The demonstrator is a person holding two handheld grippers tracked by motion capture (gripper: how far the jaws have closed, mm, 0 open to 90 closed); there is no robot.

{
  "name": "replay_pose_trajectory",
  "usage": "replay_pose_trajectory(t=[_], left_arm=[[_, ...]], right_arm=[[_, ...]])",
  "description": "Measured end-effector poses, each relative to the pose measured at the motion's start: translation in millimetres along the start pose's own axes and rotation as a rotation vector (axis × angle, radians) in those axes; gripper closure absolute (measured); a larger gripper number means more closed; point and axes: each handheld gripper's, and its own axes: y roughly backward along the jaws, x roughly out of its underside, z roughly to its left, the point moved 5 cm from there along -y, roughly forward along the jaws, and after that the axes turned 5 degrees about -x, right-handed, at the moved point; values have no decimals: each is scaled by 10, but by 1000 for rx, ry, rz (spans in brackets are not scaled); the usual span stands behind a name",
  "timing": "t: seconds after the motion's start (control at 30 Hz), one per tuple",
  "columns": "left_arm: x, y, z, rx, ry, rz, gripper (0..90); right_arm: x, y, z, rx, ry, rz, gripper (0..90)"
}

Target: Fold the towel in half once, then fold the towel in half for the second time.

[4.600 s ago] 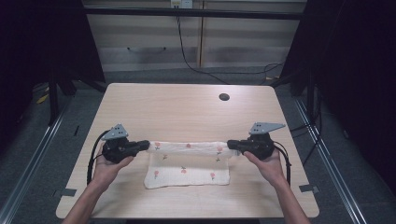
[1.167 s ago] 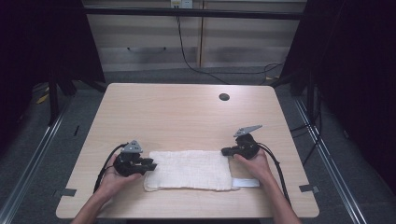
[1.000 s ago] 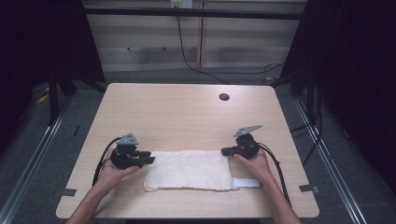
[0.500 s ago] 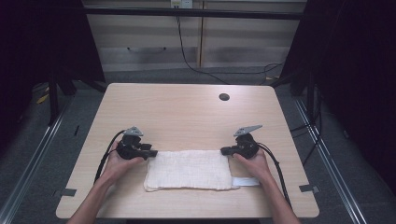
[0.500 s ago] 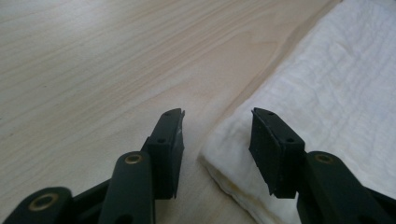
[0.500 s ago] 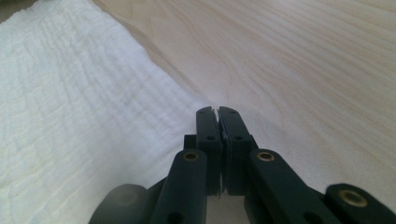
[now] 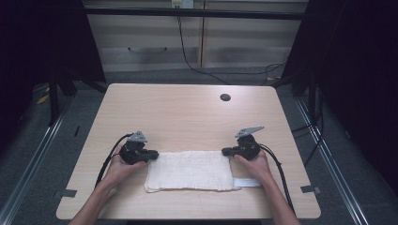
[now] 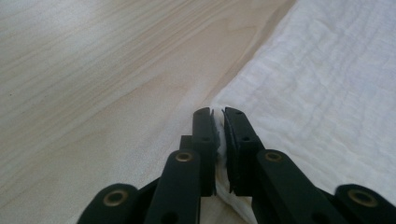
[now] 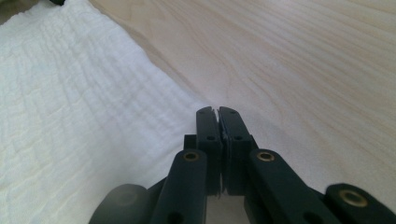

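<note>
My left gripper (image 8: pixel 217 122) has just closed on the white crinkled cloth's (image 7: pixel 190 169) corner, the right gripper (image 9: pixel 217 120) likewise pinched (thin bites); an uneven lift could slip one.

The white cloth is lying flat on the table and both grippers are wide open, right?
Not quite. The white cloth does lie flat on the table, but the left gripper and the right gripper are both shut on its corners, as the gripper views show.
</note>
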Motion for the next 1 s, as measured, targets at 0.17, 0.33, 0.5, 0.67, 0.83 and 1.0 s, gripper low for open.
replay_pose_trajectory(t=[0.17,0.33,0.5,0.67,0.83,1.0], left_arm=[[-12,0,15,9,38,-6,852],[-55,68,65,11,62,-39,854],[-97,129,94,11,77,-81,854],[-134,145,96,16,86,-98,855],[-203,149,99,18,94,-101,854],[-279,163,106,13,95,-125,854]], right_arm=[[3,1,7,-2,-8,-15,883],[-37,27,18,-6,-10,-44,884],[-104,112,48,-2,6,-67,884],[-194,196,91,1,45,-85,884],[-340,251,100,24,68,-76,884],[-454,316,109,23,80,-101,884]])
